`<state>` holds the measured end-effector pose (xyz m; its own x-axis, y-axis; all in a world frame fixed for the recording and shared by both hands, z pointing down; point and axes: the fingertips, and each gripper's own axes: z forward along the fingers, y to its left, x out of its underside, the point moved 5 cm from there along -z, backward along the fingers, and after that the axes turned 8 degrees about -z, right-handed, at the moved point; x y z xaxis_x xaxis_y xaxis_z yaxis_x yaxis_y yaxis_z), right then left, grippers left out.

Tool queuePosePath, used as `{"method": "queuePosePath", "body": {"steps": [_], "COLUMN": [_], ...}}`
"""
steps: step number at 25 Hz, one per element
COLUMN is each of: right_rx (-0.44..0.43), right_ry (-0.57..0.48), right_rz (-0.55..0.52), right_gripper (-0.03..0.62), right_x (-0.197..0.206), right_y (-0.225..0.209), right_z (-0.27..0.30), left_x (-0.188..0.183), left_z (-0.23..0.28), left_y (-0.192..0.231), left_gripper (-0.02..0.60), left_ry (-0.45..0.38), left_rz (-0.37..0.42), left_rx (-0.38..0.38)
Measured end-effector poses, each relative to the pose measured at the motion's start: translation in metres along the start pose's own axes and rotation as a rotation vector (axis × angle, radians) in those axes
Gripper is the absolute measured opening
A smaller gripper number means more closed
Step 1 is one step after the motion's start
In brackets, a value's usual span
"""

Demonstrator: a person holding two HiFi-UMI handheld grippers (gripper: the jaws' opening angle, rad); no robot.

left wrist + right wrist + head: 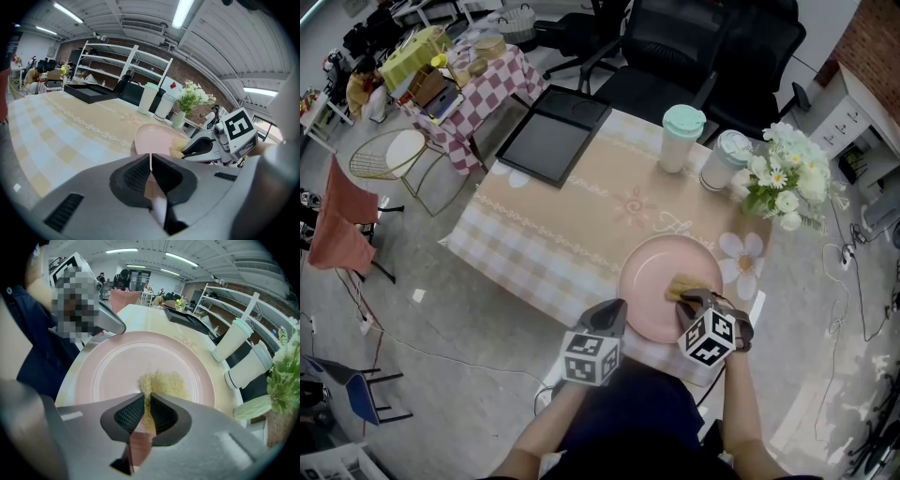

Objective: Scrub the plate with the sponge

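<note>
You held the left gripper (614, 312) low at the near edge of the table (572, 225), forearm reaching forward, its jaws pinched to a thin slit on the left rim of the pink plate (652, 272). The plate lay flat and carried the yellow sponge (682, 285) on its right half. Your right gripper (694, 300) came in from the near side, jaws drawn narrow on that sponge. Farther back stood a black tray (548, 141), a mint-lidded cup (680, 136) and a second cup (722, 159)

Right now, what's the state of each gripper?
Left gripper: jaws shut on the rim of the round pink plate.
Right gripper: jaws shut on the yellow fibrous sponge, which rests on the plate.
</note>
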<state>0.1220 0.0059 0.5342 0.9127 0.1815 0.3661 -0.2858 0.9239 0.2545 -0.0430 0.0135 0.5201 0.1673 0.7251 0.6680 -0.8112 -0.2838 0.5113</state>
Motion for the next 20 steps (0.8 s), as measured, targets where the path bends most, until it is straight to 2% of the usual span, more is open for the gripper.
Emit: {"method": "queuePosePath", "body": {"steps": [20], "right_rx": [-0.031], "right_ry": [0.007], "right_rz": [0.014], "right_gripper": [0.04], "right_x": [0.001], "right_y": [0.014], "right_z": [-0.006], "left_x": [-0.001], "left_z": [-0.001], "left_y": [0.0], "left_gripper": [0.021], "left_ry": [-0.005], "left_rz": [-0.002], "left_rx": [-0.005]}}
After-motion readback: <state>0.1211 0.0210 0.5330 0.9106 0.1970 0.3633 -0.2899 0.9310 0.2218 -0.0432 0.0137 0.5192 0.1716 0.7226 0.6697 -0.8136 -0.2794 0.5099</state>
